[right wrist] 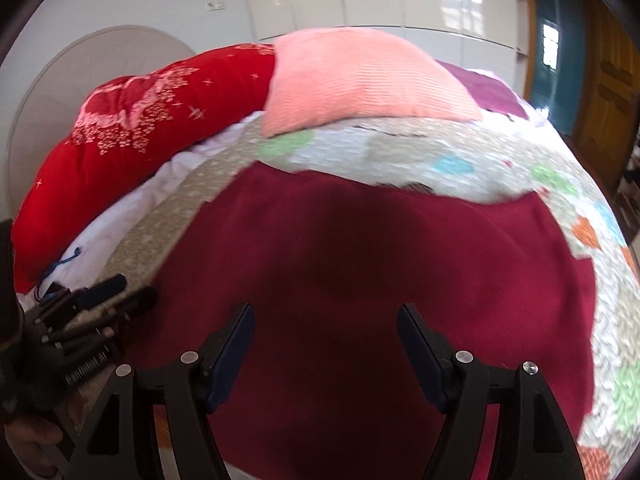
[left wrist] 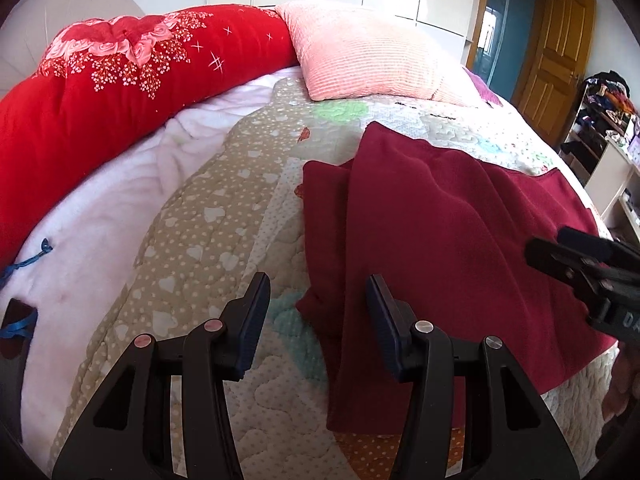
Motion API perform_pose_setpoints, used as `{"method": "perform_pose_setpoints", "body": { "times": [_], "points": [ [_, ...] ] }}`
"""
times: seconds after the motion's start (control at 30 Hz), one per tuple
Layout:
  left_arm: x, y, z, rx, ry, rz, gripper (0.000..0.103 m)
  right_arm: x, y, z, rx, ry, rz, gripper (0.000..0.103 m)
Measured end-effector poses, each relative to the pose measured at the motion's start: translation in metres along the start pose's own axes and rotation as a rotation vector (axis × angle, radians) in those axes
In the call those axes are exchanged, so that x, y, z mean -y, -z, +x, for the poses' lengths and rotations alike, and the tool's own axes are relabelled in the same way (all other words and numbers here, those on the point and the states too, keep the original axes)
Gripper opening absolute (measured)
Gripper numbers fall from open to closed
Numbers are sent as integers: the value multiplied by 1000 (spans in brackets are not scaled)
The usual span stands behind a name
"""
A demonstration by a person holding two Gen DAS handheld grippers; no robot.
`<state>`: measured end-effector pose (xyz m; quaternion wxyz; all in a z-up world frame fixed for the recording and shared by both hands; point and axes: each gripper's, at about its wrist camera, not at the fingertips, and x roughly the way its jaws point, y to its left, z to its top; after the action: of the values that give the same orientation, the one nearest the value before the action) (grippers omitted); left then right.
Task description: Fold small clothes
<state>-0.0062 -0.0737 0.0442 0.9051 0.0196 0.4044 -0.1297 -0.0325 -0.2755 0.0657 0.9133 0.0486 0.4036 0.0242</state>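
Note:
A dark red garment [left wrist: 440, 232] lies spread on the quilted bed, its left side folded over into a long flap. It fills the middle of the right wrist view [right wrist: 360, 280]. My left gripper [left wrist: 318, 284] is open and empty, just above the garment's near left edge. My right gripper [right wrist: 326, 314] is open and empty, hovering over the garment's middle. The right gripper shows at the right edge of the left wrist view [left wrist: 560, 248], and the left gripper shows at the left of the right wrist view [right wrist: 124, 294].
The patterned quilt [left wrist: 224, 216] covers the bed. A red floral bolster [left wrist: 120, 72] and a pink ribbed pillow [left wrist: 360, 56] lie at the head. A white blanket [left wrist: 100, 220] lies left. Shelves of clutter [left wrist: 604, 120] and a wooden door [left wrist: 560, 52] stand right.

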Motion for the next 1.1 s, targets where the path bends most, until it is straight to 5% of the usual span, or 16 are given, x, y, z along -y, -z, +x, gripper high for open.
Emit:
{"method": "perform_pose_setpoints", "body": {
  "times": [0.13,0.27,0.37,0.43,0.53,0.77,0.93,1.03,1.1],
  "points": [
    [-9,1,1,-17,55,-35,50,-21,-16,15,-8,-44,-18,71],
    [-31,3,8,-100,216,-177,50,-34,-36,32,-39,-117,-20,71],
    [-38,5,6,-99,216,-203,53,-44,-56,51,-86,-136,0,71],
    [-39,6,4,-77,211,-211,64,-53,-68,66,-114,-148,5,71],
    [-43,8,9,-89,242,-256,64,-73,-80,97,-205,-170,-3,74],
    [-41,10,18,-126,287,-279,68,-105,-89,133,-306,-67,-141,93],
    [-38,9,22,-118,288,-278,71,-128,-79,158,-348,53,-313,94],
    [-32,8,22,-107,314,-261,71,-120,-76,150,-283,43,-294,76],
    [-24,7,22,-99,344,-238,70,-106,-76,136,-244,-16,-254,46]
  ]
}}
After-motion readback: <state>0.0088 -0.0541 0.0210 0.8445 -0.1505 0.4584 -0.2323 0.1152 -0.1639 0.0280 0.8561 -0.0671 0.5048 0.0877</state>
